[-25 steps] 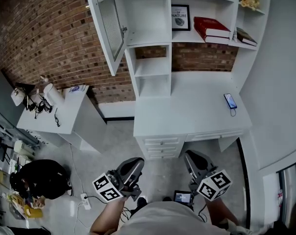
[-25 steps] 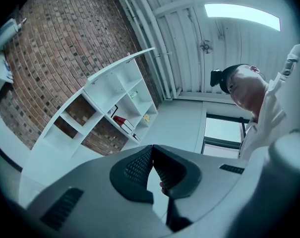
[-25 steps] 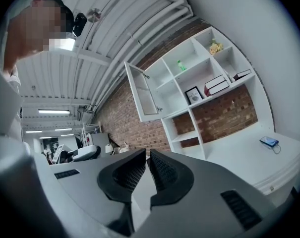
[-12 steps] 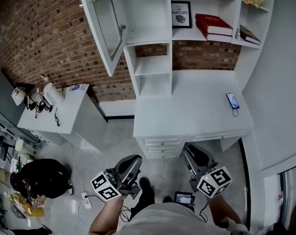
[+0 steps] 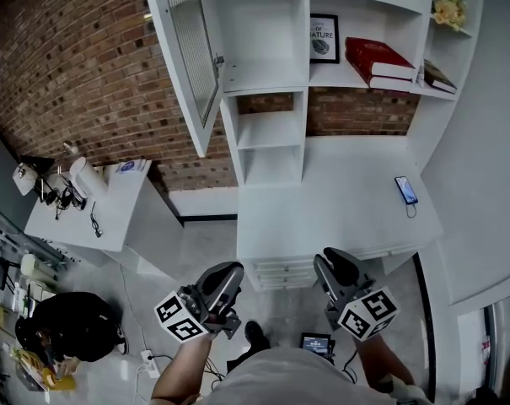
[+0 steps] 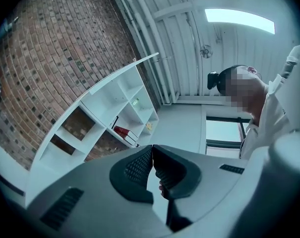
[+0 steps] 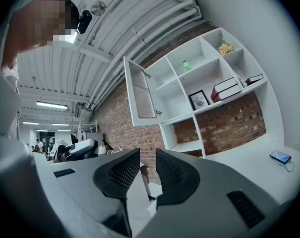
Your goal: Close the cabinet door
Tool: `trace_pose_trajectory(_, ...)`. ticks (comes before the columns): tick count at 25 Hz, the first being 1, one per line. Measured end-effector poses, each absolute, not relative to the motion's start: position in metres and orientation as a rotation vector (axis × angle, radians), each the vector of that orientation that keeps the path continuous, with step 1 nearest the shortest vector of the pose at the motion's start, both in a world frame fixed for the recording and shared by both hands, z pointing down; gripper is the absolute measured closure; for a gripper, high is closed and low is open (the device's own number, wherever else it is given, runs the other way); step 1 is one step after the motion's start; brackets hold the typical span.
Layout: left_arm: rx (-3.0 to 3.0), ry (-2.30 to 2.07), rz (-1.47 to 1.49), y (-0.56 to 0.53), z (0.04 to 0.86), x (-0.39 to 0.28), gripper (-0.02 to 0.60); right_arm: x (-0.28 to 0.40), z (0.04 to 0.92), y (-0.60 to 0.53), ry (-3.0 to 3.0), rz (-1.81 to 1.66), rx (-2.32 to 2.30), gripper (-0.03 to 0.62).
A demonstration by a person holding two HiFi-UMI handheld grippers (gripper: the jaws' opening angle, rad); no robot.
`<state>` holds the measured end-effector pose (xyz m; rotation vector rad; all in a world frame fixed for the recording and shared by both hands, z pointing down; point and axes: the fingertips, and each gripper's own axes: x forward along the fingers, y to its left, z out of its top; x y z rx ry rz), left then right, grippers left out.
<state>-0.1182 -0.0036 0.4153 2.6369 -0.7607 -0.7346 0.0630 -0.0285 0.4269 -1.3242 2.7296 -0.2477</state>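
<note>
Head view: cabinet door (image 5: pixel 191 57) stands open, swung left off the top-left compartment of the white shelf unit (image 5: pixel 301 133); it is white-framed with a ribbed pane. A framed print (image 5: pixel 324 39) reads "NATURE", with a red book (image 5: pixel 381 61) to its right. A phone (image 5: pixel 405 190) lies near the desktop's right edge. Left gripper (image 5: pixel 229 272) and right gripper (image 5: pixel 333 261) are low, well apart from the door. Left gripper view: jaw tips pressed together, nothing between. Right gripper view: jaws narrowly apart, empty; the door hangs out from the unit's upper left.
</note>
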Motion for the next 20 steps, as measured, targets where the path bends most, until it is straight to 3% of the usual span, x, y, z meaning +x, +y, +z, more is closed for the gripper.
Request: trace_pose_trajectory(20,2.758,-0.666,-0.775,-0.125,0.371,-0.208,0.571,-0.031,0.4,-0.132,2.705,-0.157,-1.388,0.494)
